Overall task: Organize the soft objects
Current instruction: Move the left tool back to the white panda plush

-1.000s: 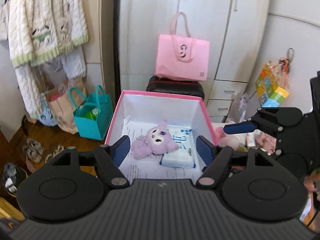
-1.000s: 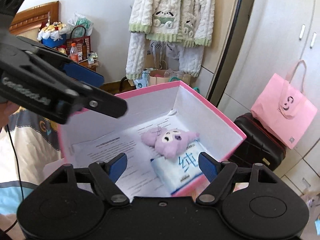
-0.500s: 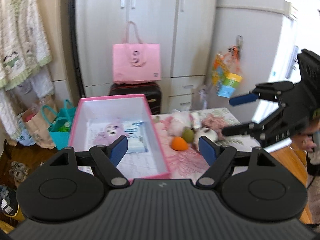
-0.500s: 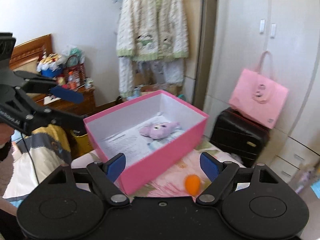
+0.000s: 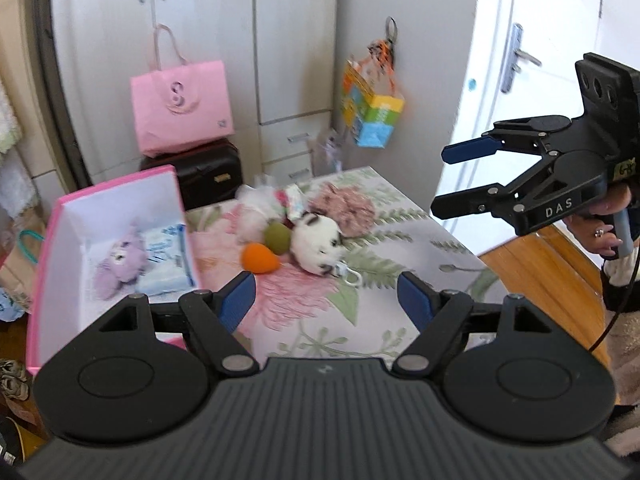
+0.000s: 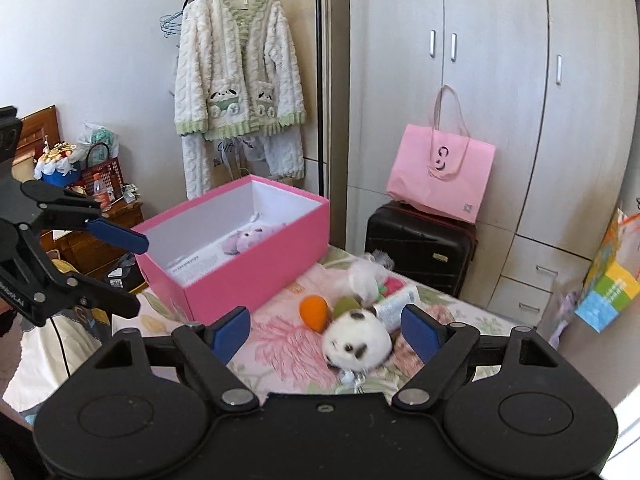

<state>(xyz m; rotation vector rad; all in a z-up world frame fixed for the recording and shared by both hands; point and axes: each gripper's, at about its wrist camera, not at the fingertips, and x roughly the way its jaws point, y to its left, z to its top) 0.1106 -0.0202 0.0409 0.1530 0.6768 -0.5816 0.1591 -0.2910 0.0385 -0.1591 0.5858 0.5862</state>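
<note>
Though nearest, white plush (image 6: 357, 343) (table-bound) beyond right claw (image 6: 326, 330).

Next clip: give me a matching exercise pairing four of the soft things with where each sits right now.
Things:
1. purple plush
2. orange ball
3. white plush
4. tissue pack

Places:
A. on the floral cloth, nearest the box
B. in the pink box, left of the tissue pack
C. in the box, against its right wall
D. on the cloth, right of the green ball

Pairs: 1-B, 2-A, 3-D, 4-C
</note>
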